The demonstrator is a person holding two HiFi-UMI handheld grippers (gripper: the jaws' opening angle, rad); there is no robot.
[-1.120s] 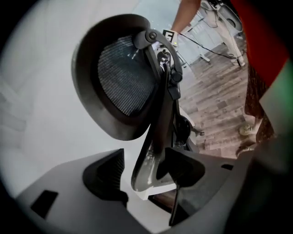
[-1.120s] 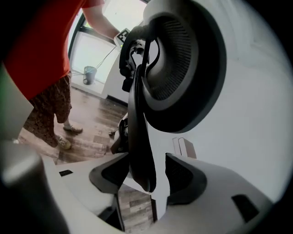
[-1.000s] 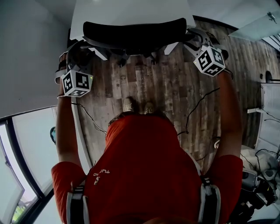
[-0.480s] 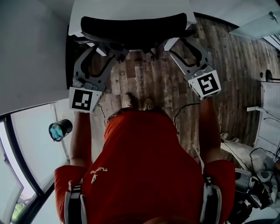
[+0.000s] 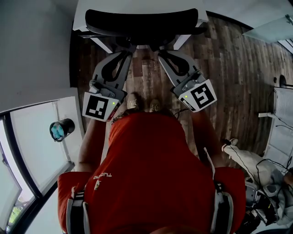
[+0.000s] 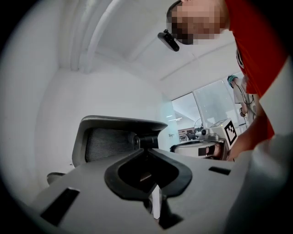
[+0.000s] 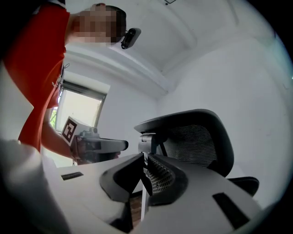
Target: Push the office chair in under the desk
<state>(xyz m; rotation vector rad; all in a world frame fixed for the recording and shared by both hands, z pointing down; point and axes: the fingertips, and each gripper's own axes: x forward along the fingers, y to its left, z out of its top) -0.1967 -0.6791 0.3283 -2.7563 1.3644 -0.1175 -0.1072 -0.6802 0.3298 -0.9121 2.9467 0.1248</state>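
The black office chair (image 5: pixel 142 25) stands at the top of the head view, its mesh back against the white desk (image 5: pixel 137 7). My left gripper (image 5: pixel 124 54) and right gripper (image 5: pixel 161 54) point at the chair's back from just behind it, side by side, close together. Both have just been closing and now stand shut with nothing between their jaws. In the left gripper view the shut jaws (image 6: pixel 146 151) face the chair's mesh back (image 6: pixel 107 142). The right gripper view shows its shut jaws (image 7: pixel 144 154) before the chair (image 7: pixel 197 141), clear of it.
Wooden floor (image 5: pixel 219 68) runs under the chair and the person's shoes (image 5: pixel 144 104). A grey wall and glass panels line the left, with a dark round object (image 5: pixel 60 130) beside them. Cables and equipment (image 5: pixel 270 183) lie at the lower right.
Both grippers have come back from the chair's sides toward the person and toward each other, rolling as they went. Their jaws went from wide open to shut.
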